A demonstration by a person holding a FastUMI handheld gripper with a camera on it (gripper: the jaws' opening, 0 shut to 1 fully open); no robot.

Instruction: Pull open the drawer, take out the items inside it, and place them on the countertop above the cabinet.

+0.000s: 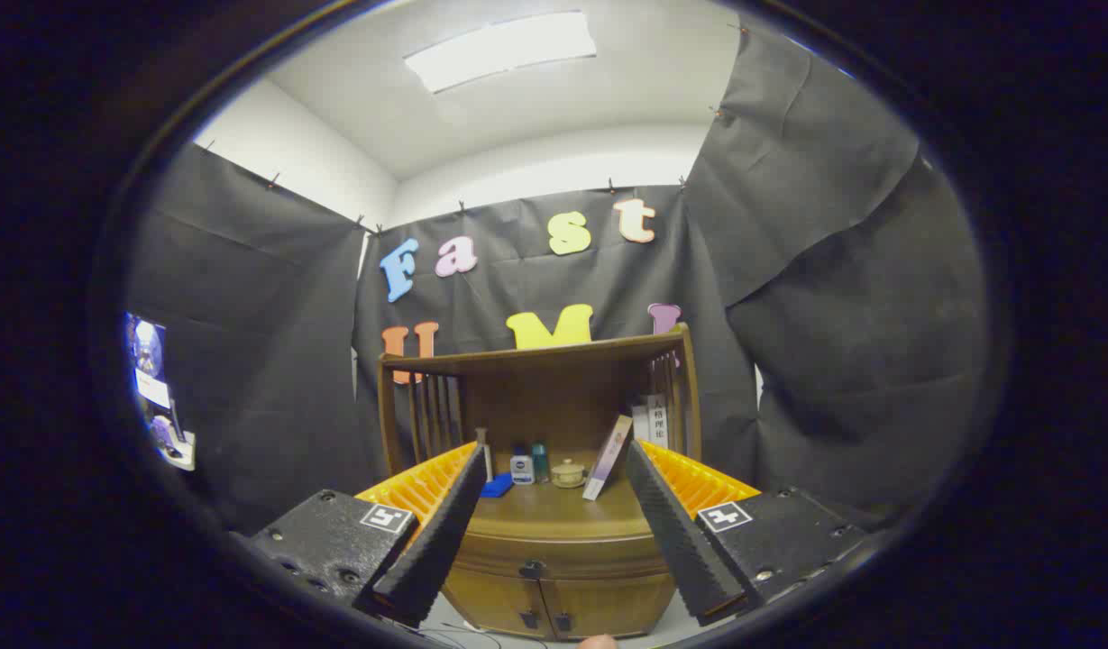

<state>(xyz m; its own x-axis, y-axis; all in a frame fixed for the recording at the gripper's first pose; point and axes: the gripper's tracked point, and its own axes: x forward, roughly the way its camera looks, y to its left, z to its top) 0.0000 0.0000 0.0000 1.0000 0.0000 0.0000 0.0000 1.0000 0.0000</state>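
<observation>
- The tongs (554, 469) are held wide apart, and nothing is caught between them.
- A small wooden cabinet (554, 577) is seen between the two fingers and a little beyond them.
- The drawer (563, 554) is the curved band under the top of the cabinet, and it is shut.
- A small dark knob (531, 570) is seen on the front of the drawer.
- Nothing inside the drawer can be seen, because the drawer is closed.
- Two little doors (554, 608) are seen below the drawer, each with a dark knob.
- The table (554, 514) is the flat wooden top of the cabinet, just above the drawer.
- A wooden hutch with a back, slatted sides and a roof (535, 356) is set over the table.
- A small white bottle (521, 469) and a small teal bottle (540, 461) are stood side by side near the back of the table.
- A blue flat thing (497, 487) is laid just beside the white bottle.
- A little cream pot with a lid (569, 473) is set next to the teal bottle.
- A thin box (608, 457) is leaned over at a tilt beside the pot.
- A white box (651, 419) is stood upright in the back corner, behind the thin box.
- The fingers are kept apart from the cabinet, and it is not touched by them.
</observation>
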